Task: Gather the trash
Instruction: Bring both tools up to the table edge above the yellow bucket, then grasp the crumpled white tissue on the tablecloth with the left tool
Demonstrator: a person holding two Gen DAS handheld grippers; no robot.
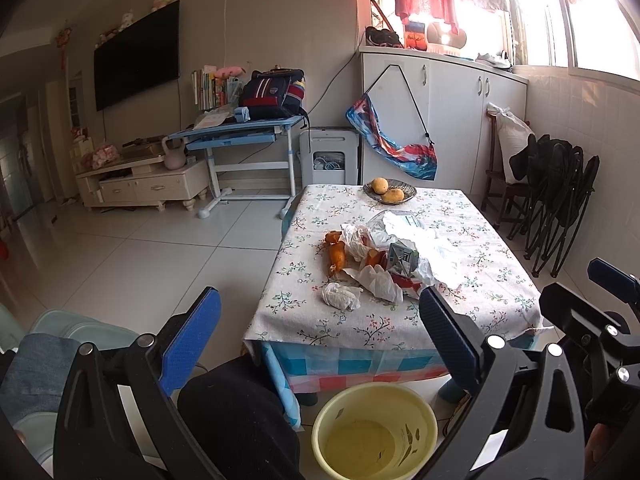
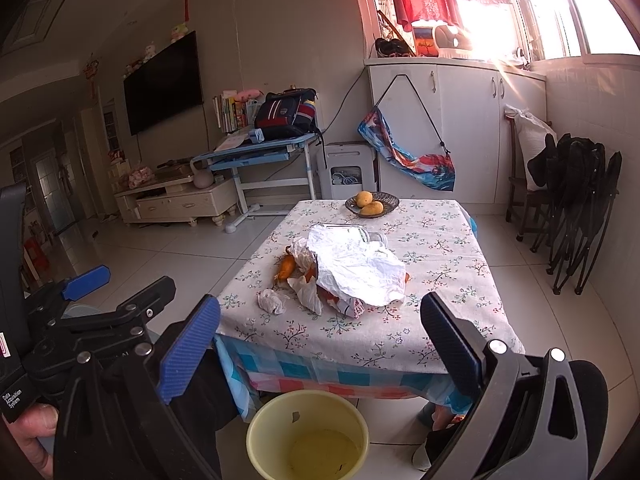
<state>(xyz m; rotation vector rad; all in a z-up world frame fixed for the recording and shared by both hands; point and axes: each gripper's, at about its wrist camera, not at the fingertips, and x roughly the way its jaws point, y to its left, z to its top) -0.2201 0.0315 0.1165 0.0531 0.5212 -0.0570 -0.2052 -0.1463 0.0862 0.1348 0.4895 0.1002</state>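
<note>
A pile of trash lies mid-table on the floral cloth: a crumpled tissue ball (image 1: pixel 341 295) (image 2: pixel 272 300), orange peels (image 1: pixel 337 255) (image 2: pixel 286 267), a folded carton (image 1: pixel 402 258), white plastic bags and paper (image 1: pixel 420 240) (image 2: pixel 356 268). A yellow bucket (image 1: pixel 374 428) (image 2: pixel 308 436) stands on the floor in front of the table. My left gripper (image 1: pixel 320 336) is open and empty, held above the bucket, short of the table. My right gripper (image 2: pixel 320 340) is open and empty, also above the bucket and short of the table edge.
A bowl with two mangoes (image 1: pixel 389 191) (image 2: pixel 372 202) sits at the table's far end. Folded black chairs (image 1: pixel 560 200) lean at the right wall. A blue desk (image 1: pixel 248 136) and TV cabinet (image 1: pixel 144 184) stand at the left. The table (image 2: pixel 460 320) has a checked undercloth.
</note>
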